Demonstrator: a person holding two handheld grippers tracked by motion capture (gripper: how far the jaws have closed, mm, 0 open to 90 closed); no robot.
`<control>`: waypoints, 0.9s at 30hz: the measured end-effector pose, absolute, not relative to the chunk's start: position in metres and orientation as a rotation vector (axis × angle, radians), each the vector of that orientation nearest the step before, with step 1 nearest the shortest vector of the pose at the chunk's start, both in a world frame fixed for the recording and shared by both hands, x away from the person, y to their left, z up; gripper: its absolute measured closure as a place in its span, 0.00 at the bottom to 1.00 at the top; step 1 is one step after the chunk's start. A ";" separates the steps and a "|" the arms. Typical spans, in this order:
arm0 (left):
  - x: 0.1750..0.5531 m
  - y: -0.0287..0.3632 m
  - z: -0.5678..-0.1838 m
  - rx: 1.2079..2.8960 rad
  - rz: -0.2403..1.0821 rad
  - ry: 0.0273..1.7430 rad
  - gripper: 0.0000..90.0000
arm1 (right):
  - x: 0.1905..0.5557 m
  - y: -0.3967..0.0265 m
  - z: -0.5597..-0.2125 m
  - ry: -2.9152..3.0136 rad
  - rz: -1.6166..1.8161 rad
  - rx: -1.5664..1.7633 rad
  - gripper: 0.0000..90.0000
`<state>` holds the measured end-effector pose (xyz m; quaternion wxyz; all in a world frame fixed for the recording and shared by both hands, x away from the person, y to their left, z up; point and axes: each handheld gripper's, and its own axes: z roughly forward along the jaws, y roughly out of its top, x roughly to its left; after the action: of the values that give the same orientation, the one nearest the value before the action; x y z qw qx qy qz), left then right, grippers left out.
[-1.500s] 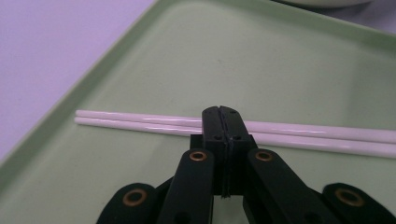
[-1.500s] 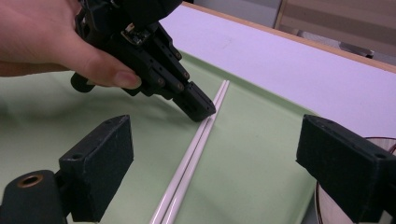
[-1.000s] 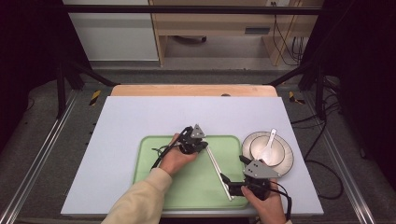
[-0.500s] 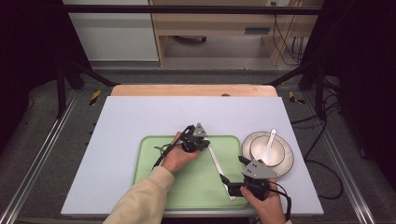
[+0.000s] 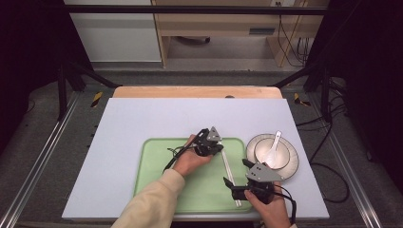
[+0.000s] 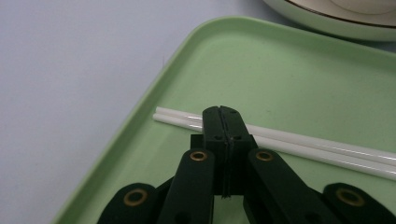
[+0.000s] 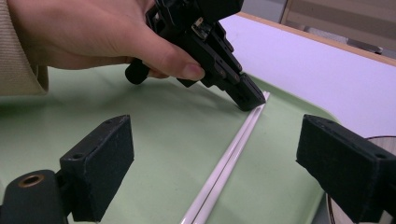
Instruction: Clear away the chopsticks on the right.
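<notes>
Two white chopsticks (image 5: 230, 175) lie side by side along the right part of the green tray (image 5: 161, 171). My left gripper (image 5: 217, 149), held in a hand, is shut. Its tips (image 6: 223, 117) press down on the chopsticks (image 6: 299, 142) near their far end, with nothing between the jaws. My right gripper (image 5: 239, 176) is wide open at the near end, and the chopsticks (image 7: 226, 165) run between its two pads (image 7: 100, 161). In the right gripper view the left gripper (image 7: 247, 95) touches the sticks close to the tray's rim (image 7: 299, 105).
A plate (image 5: 289, 167) holding a white bowl and spoon (image 5: 273, 151) stands just right of the tray, close to my right gripper. The plate's edge (image 6: 327, 21) shows past the tray corner. The white tabletop (image 5: 142, 118) stretches left and back.
The left gripper has shifted slightly right and pushed the chopsticks' far end that way, so they lie less slanted. The right gripper has edged a little left.
</notes>
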<state>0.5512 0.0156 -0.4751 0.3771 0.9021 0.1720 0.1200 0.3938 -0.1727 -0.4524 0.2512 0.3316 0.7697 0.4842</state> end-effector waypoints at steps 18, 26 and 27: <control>0.544 -0.004 -0.473 2.296 0.277 0.367 1.00 | 0.394 -0.173 -0.452 2.089 1.324 0.898 0.12; 0.540 0.001 -0.467 2.273 0.282 0.371 1.00 | 0.394 -0.173 -0.451 2.083 1.328 0.899 0.12; 0.538 0.002 -0.466 2.270 0.282 0.371 1.00 | 0.393 -0.174 -0.451 2.079 1.327 0.905 0.12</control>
<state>0.5384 0.0019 -0.4665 0.4006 0.8976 0.1467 0.1115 0.3934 -0.1736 -0.4508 0.2542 0.3330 0.7654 0.4885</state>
